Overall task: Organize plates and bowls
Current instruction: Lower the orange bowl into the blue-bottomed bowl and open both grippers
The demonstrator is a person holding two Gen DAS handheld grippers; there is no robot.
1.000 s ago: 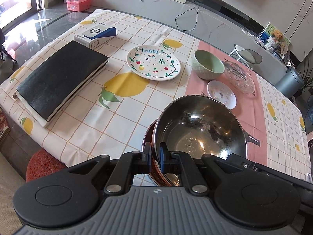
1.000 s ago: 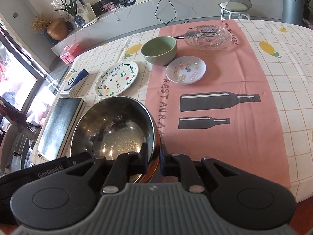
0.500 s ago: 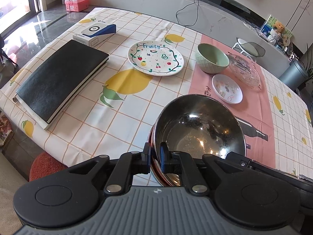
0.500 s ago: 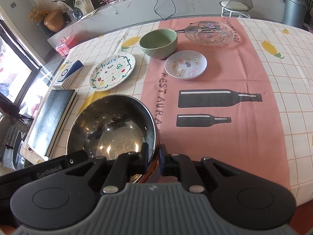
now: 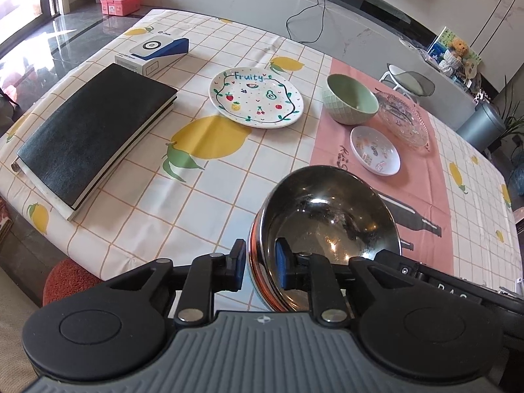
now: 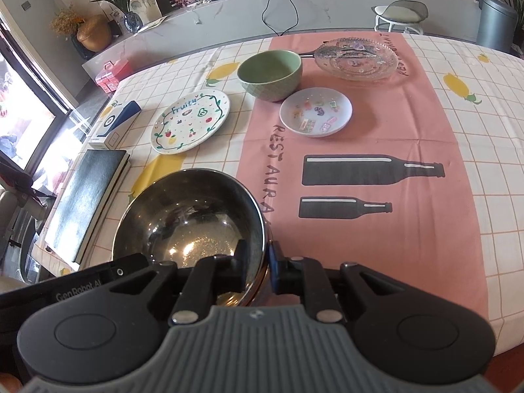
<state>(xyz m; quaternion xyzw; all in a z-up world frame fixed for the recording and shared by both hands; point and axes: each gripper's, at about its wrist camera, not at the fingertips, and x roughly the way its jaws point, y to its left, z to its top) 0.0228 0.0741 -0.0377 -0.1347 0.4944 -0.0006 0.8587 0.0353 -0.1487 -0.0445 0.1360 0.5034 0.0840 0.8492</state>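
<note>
A steel bowl with a copper-coloured outside sits near the table's front edge, half on the pink runner. My left gripper straddles its near-left rim; its jaws are opening, and a gap shows between the outer pad and the bowl wall. My right gripper straddles the near-right rim, jaws also opening, pads just off the metal. Farther back stand a "Fruity" plate, a green bowl, a small white plate and a glass plate.
A thick black book lies at the table's left side, with a white and blue box behind it. A red stool stands below the front edge. A grey bin and a chair stand beyond the table.
Both pairs of jaws have widened slightly and loosened off the steel bowl's rim. The bowl stays between them in the same spot. Neither hand has shifted noticeably.
</note>
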